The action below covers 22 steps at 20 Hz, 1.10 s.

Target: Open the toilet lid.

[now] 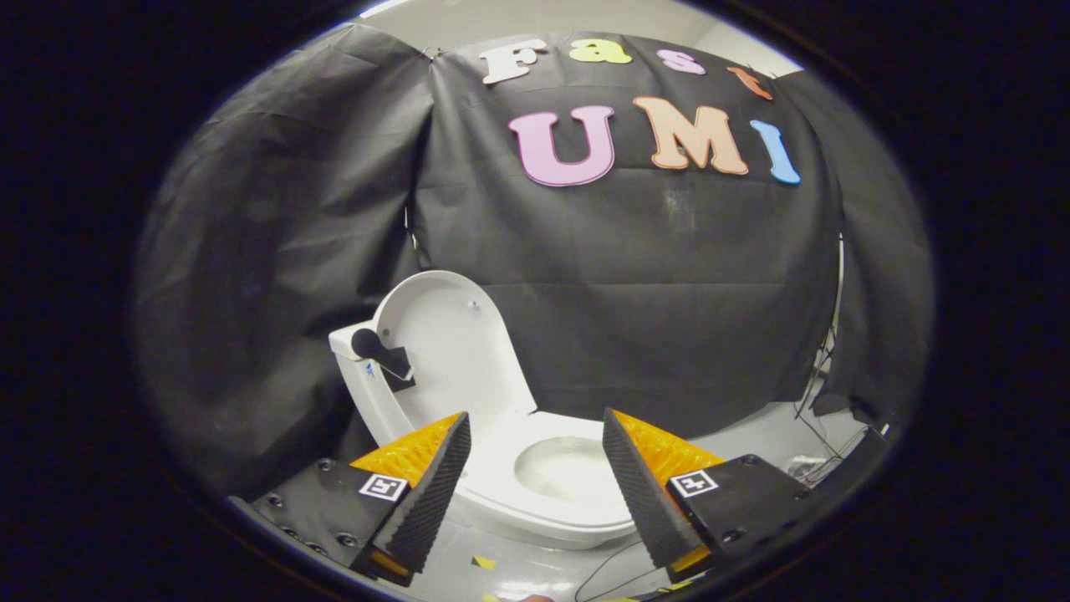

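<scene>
Gripper view: toilet lid (447, 334) stands raised, leaning back against the tank (351, 351) at far left. Toilet bowl (568, 468) lies exposed just beyond the fingers. Gripper (535, 468) fingers are spread wide, holding nothing. Cables (815, 401) trail along the pale floor (752, 439) at right.

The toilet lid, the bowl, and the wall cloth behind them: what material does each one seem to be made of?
The toilet lid, raised upright beyond the open gripper, looks like smooth white plastic: thin, even, softly shiny. The bowl looks like glazed ceramic, thick-rimmed with bright glossy reflections, though plastic cannot be ruled out. The wall cloth seems a thin matte black fabric, shown by its creases and folds.
</scene>
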Available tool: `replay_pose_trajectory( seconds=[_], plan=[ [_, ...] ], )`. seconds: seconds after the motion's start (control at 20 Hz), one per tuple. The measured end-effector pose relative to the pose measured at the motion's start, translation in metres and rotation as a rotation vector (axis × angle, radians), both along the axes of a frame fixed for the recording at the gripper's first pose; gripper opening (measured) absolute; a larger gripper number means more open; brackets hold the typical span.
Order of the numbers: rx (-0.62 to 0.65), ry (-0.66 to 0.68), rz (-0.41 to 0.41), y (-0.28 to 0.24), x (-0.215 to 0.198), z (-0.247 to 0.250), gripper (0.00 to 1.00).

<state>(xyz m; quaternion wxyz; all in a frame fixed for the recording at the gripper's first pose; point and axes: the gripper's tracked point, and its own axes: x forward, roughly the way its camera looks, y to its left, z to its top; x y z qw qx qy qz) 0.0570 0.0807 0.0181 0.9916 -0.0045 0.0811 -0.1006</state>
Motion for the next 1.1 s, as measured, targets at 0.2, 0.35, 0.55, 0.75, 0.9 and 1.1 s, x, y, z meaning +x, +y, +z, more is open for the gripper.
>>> replay_pose_trajectory(
  seconds=[0.2,0.35,0.55,0.75,0.9,1.1],
  plan=[
    [0.031,-0.028,-0.044,-0.010,-0.011,0.003,0.98],
    [0.053,-0.070,-0.075,-0.021,-0.017,0.007,0.98],
    [0.075,-0.070,-0.105,-0.031,-0.022,0.001,0.98],
    [0.073,-0.101,-0.126,-0.038,-0.023,0.005,0.98],
    [0.084,-0.085,-0.134,-0.042,-0.024,-0.002,0.98],
    [0.082,-0.085,-0.144,-0.046,-0.028,0.001,0.98]
  ],
)
